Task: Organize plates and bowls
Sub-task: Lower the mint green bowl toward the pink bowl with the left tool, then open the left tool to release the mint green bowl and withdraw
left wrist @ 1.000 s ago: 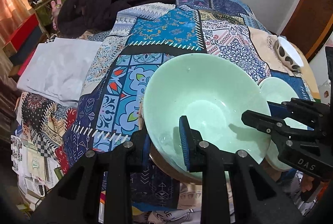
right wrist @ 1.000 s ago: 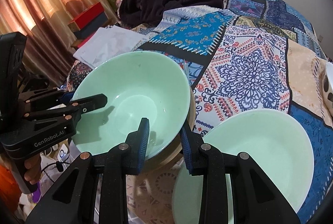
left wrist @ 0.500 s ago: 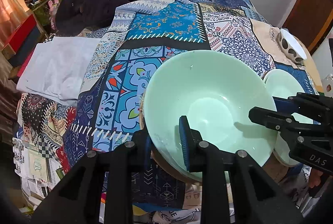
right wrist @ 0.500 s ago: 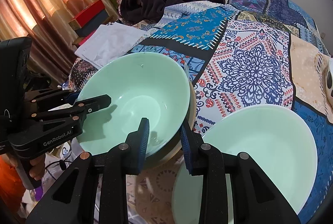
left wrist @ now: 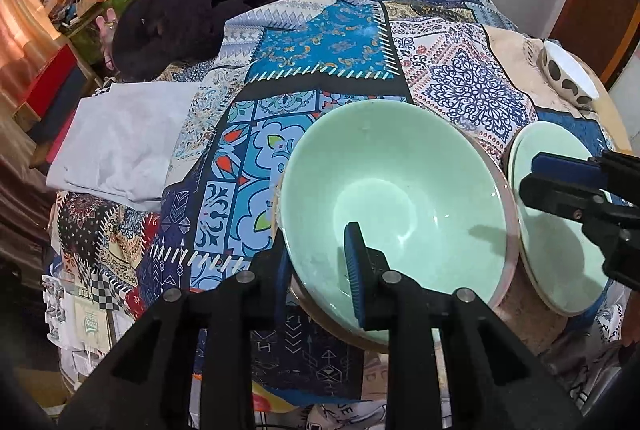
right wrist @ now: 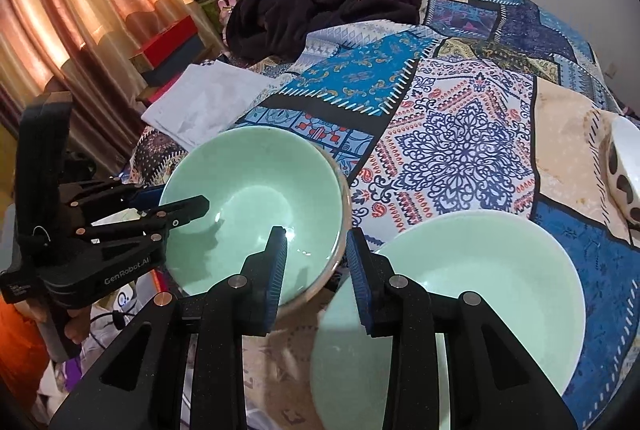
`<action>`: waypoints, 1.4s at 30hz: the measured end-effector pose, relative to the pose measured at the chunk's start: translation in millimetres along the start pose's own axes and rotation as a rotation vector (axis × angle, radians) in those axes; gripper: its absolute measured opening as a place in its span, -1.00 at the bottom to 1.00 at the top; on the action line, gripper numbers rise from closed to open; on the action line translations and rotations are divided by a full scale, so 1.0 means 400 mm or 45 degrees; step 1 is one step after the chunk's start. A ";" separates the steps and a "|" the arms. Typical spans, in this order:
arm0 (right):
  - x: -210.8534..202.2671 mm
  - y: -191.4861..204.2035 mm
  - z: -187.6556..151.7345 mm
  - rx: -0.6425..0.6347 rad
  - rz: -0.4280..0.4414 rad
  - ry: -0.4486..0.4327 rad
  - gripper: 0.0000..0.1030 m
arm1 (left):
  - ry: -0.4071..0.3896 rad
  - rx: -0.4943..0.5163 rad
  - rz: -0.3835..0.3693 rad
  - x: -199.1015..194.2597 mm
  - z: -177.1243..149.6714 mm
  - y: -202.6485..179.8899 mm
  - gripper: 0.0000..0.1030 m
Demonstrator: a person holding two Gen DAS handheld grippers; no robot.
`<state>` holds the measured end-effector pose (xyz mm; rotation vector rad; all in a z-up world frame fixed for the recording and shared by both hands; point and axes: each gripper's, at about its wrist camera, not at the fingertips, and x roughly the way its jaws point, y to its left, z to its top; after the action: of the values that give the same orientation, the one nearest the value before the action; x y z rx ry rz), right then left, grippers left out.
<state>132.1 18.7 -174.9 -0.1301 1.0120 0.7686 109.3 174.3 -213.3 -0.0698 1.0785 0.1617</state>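
Now the left gripper (left wrist: 320, 262) stays clamped on the near rim of the deep mint-green ceramic bowl (left wrist: 394, 198), one finger inside and one outside, as a second ago. The bowl rests on the patchwork-patterned bedspread (left wrist: 320, 42). To its right, the right gripper (right wrist: 316, 262) has drawn back; its parted jaws, empty, now stand between this bowl and the second mint-green bowl (right wrist: 472, 294).

You see a patchwork quilt (left wrist: 320, 42) spread over the bed, a dark garment (left wrist: 192, 14) heaped at its far end and a folded white cloth (left wrist: 120, 142) near its left edge. Your right view shows curtains (right wrist: 80, 2), with stacked boxes (right wrist: 172, 42) beside them.
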 end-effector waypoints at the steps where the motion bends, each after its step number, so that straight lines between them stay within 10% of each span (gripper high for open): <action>1: -0.003 -0.003 -0.001 0.003 -0.001 -0.003 -0.43 | 0.006 -0.008 -0.004 -0.002 0.001 0.002 -0.50; 25: -0.220 -0.272 -0.028 0.140 -0.238 -0.192 -0.17 | -0.176 0.057 -0.164 -0.132 0.175 -0.215 0.51; 42: -0.311 -0.650 -0.065 0.459 -0.495 -0.272 -0.08 | -0.049 0.241 -0.279 0.011 0.356 -0.522 0.52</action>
<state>241.4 -248.4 -152.3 0.0659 0.8707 0.2329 269.8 -11.7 -154.8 -0.0147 1.0358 -0.1360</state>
